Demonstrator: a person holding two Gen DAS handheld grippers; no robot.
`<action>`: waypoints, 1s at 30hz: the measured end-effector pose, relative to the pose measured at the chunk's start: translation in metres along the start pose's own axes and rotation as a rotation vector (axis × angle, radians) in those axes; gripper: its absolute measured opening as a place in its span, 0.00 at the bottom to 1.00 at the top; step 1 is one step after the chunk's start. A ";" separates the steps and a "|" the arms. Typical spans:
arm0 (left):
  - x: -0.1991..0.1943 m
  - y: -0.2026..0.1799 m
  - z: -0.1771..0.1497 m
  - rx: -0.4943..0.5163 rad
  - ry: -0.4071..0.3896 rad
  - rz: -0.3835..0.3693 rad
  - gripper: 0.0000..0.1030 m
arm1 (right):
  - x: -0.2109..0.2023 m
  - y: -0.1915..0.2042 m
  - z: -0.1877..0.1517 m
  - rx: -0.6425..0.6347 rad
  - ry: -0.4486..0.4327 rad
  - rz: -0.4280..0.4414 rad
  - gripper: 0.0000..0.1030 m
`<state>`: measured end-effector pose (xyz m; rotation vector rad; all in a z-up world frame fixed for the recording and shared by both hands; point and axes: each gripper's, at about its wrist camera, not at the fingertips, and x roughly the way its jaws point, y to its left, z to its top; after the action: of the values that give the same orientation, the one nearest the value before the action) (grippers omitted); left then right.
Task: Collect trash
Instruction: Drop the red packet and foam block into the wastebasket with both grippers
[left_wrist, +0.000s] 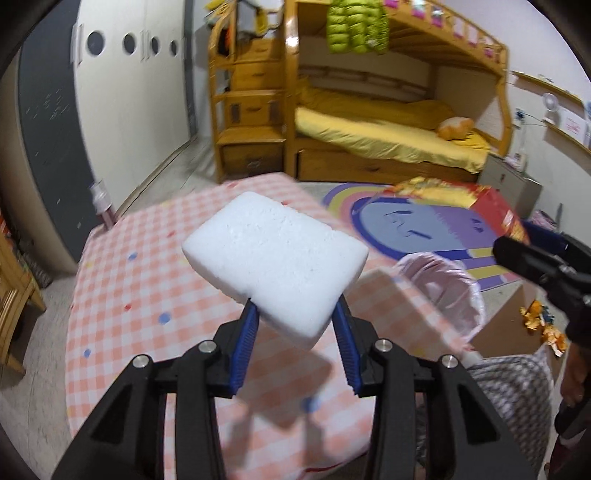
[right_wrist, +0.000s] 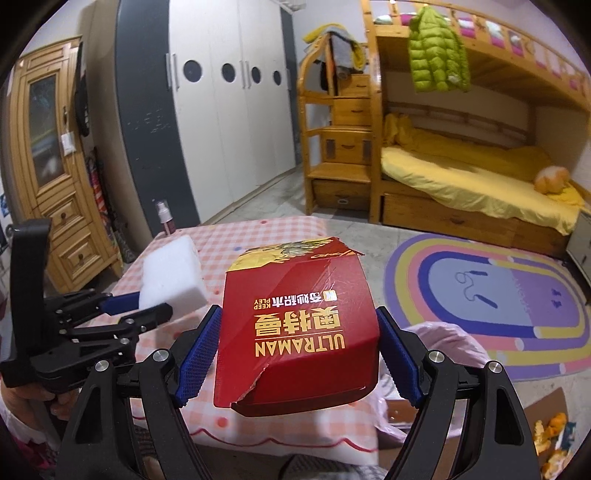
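My left gripper (left_wrist: 295, 315) is shut on a white foam block (left_wrist: 275, 264) and holds it above the pink checked table (left_wrist: 147, 280). Its blue pads press the block's near end from both sides. In the right wrist view the same foam block (right_wrist: 171, 275) and left gripper (right_wrist: 142, 301) show at the left. My right gripper (right_wrist: 297, 317) is shut on a torn red Ultraman carton (right_wrist: 299, 328), held over the table's right edge. That carton (left_wrist: 480, 206) shows at the right of the left wrist view, with the right gripper's black body beside it. A bin lined with a pink bag (left_wrist: 443, 291) stands below.
A small spray bottle (right_wrist: 164, 218) stands at the table's far left corner. A rainbow rug (right_wrist: 517, 295) covers the floor to the right. Orange scraps (left_wrist: 543, 321) lie on cardboard near the bin. A wooden bunk bed (right_wrist: 461, 166) and white wardrobe (right_wrist: 229, 110) stand behind.
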<state>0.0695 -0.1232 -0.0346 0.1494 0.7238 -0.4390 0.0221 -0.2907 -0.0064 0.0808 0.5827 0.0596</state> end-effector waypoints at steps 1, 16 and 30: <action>0.000 -0.009 0.003 0.015 -0.004 -0.012 0.38 | -0.005 -0.008 -0.003 0.012 0.000 -0.019 0.78; 0.033 -0.107 0.021 0.167 0.013 -0.134 0.39 | 0.000 -0.115 -0.032 0.156 0.061 -0.238 0.79; 0.066 -0.134 0.025 0.212 0.060 -0.162 0.40 | 0.020 -0.159 -0.041 0.237 0.068 -0.283 0.86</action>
<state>0.0702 -0.2732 -0.0576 0.3052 0.7503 -0.6685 0.0211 -0.4447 -0.0664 0.2263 0.6626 -0.2834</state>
